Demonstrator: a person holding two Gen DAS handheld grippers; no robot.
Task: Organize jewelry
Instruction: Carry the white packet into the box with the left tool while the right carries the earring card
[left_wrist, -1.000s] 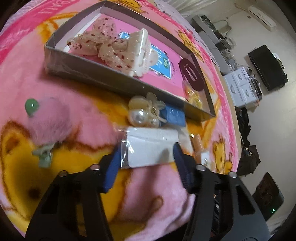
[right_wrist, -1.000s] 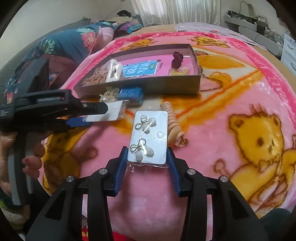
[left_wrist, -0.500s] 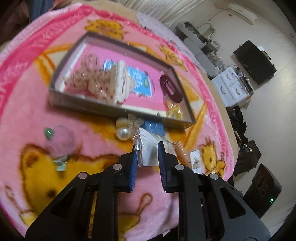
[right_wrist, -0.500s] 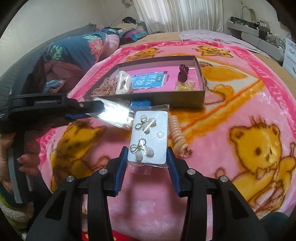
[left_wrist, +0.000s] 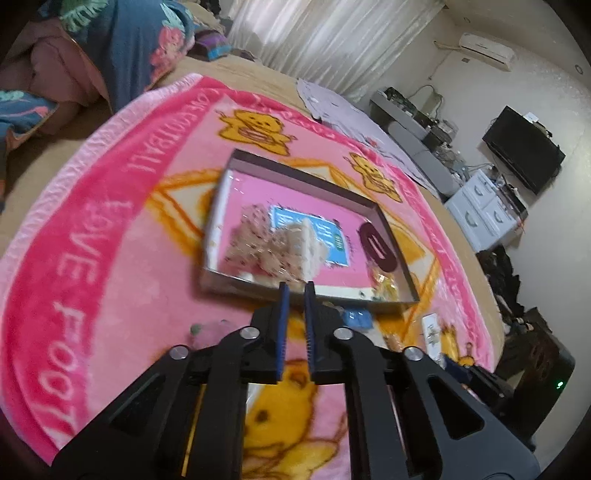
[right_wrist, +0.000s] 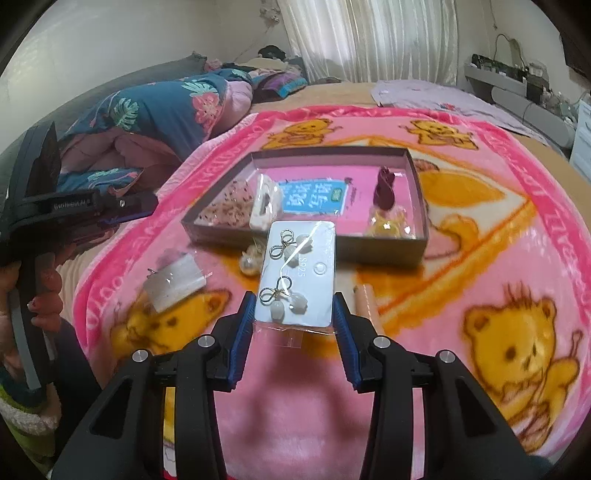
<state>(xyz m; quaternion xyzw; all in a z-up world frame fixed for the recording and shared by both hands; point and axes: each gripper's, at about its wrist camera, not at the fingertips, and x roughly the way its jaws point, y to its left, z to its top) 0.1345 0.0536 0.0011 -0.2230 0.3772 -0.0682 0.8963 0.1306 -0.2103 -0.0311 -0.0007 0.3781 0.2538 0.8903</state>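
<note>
My right gripper (right_wrist: 295, 306) is shut on a white earring card (right_wrist: 299, 273) in a clear bag and holds it above the pink bear blanket (right_wrist: 480, 258). Behind the card stands the grey box (right_wrist: 332, 153) with a speckled bow (right_wrist: 229, 208), a cream claw clip (right_wrist: 264, 201), a dark red clip (right_wrist: 384, 188) and a yellow piece (right_wrist: 388, 225) inside. My left gripper (left_wrist: 295, 286) is shut with nothing between its blue pads, raised before the box (left_wrist: 295, 173). A small bagged white card (right_wrist: 173, 282), blurred, is low over the blanket below it.
A pearl clip (right_wrist: 249, 260) and a peach coil hair tie (right_wrist: 365, 299) lie in front of the box. A pink pom-pom (left_wrist: 210, 330) sits left of my left gripper. A folded quilt (right_wrist: 155, 110) lies at the far left. A person's hand (right_wrist: 44, 291) grips the left handle.
My left gripper closed fully and rose; the bagged card it pinched half a second ago is out of it and down by the blanket. The right gripper lifted with the earring card.
</note>
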